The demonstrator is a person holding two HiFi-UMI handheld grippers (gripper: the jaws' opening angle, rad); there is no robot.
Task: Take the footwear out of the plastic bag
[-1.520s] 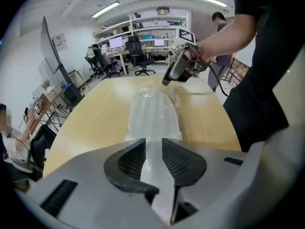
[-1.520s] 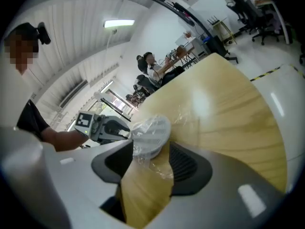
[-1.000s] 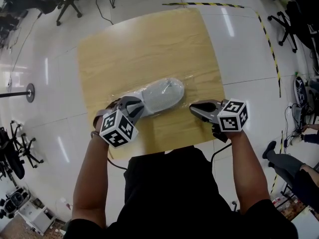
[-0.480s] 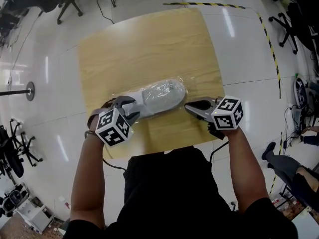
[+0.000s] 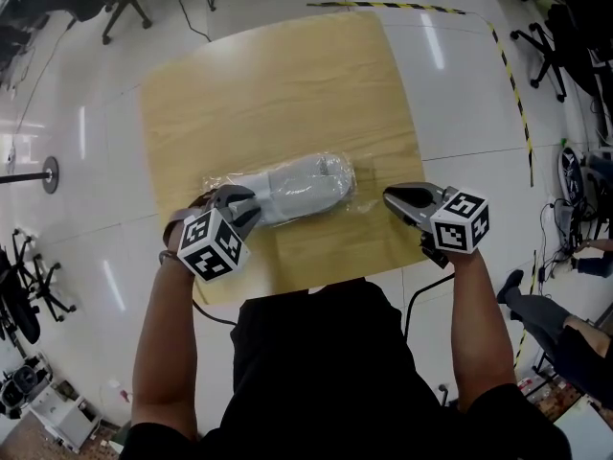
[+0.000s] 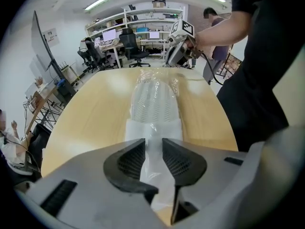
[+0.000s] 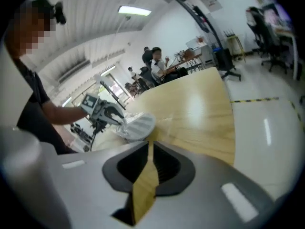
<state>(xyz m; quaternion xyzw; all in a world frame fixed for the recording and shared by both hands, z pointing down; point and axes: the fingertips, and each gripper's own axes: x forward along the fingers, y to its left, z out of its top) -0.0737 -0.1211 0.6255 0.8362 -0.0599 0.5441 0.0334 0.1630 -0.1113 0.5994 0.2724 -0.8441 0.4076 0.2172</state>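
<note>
Closing just now on one end of the clear plastic bag (image 5: 222,182), left tool (image 5: 239,199) pinches the film; right tool (image 5: 395,197), jaws nearly together and empty, near the other end; pale grey shoe (image 5: 302,182) inside, on light wooden table (image 5: 268,84)

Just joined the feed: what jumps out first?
A grey shoe in a clear plastic bag lies in the middle of the wooden table. The left gripper has the bag's end between jaws that have just been closing; the right gripper, shut and empty, hangs to its right.
</note>
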